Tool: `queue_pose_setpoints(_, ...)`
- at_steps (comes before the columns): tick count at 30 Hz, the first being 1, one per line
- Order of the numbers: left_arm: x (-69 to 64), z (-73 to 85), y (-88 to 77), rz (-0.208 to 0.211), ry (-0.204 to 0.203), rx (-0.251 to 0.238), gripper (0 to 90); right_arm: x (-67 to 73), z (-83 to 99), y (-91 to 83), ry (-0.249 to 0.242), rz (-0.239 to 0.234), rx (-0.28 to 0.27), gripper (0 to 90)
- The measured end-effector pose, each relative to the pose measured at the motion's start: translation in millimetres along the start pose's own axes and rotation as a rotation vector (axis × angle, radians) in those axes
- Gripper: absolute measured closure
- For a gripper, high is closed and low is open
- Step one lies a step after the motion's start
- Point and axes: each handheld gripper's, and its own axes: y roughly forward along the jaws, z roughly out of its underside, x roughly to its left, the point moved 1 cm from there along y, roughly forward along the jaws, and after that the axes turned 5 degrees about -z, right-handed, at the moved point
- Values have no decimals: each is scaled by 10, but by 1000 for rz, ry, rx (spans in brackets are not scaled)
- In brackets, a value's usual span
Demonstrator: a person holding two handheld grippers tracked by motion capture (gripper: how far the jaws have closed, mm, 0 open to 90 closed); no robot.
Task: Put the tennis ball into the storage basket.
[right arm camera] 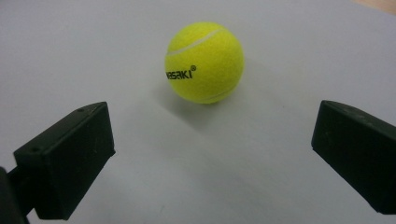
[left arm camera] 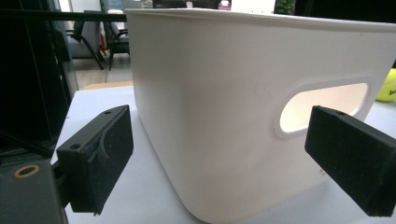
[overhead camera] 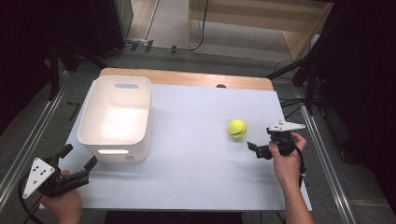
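A yellow tennis ball (overhead camera: 237,128) lies on the white table (overhead camera: 196,163), right of the middle. My right gripper (overhead camera: 262,139) stands open just right of it, jaws pointed at the ball and apart from it. In the right gripper view the ball (right arm camera: 204,62) sits ahead of the open gripper (right arm camera: 210,154), beyond the fingertips. A white plastic bin (overhead camera: 114,116) with handle cut-outs stands at the left. My left gripper (overhead camera: 78,157) is open near the bin's front left corner. In the left gripper view the bin (left arm camera: 224,93) rises close ahead of the open gripper (left arm camera: 224,156).
The table's wooden far edge (overhead camera: 187,77) shows beyond the white surface. Metal rails (overhead camera: 322,154) run along both sides of the table, with dark stands and cables behind. The tennis ball (left arm camera: 388,86) peeks past the bin's right side in the left gripper view.
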Motion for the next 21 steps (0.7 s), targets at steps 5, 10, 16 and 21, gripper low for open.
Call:
queue_pose_setpoints(5, 1, 0, -2, 3, -7, -3, 78, 3, -57, 65, -3, -9, 21, 0)
queue_pose_setpoints(10, 6, -1, 0, 5, -12, -4, 78, 0, -147, 159, -12, -22, 45, 0)
queue_pose_setpoints(16, 3, -1, 0, 5, -11, -4, 78, -7, -214, 243, -9, -36, 70, 0)
queue_pose_setpoints(21, 5, -2, -2, 7, -9, -4, 78, -23, -290, 324, -16, -34, 105, 0)
